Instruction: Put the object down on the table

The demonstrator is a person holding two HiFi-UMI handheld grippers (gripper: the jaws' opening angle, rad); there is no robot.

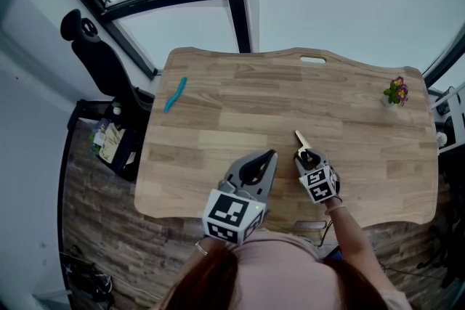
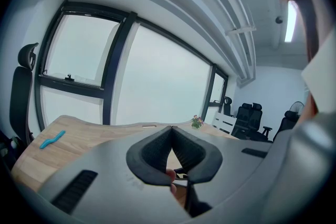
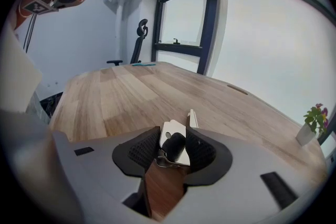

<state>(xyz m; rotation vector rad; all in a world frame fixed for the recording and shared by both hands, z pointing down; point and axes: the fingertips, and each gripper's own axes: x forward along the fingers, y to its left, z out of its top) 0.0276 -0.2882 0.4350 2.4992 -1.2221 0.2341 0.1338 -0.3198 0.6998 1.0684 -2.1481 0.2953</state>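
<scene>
Right gripper [image 3: 174, 138] slack around object [image 3: 169, 129], mid-table [image 3: 121, 89]

Bright flat daylight from the windows [image 2: 157, 81] lights the table [image 1: 218, 105]; gripper views bend at their edges

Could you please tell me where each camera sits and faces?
Head view: on the person's head, looking steeply down at the table; left gripper, right gripper and a forearm show.
Left gripper view: on the left gripper, facing across the table toward the windows; its shut jaws and a fingertip show.
Right gripper view: on the right gripper, facing along the tabletop; open jaws flank a key-like object.
Both gripper views share the potted plant.
</scene>
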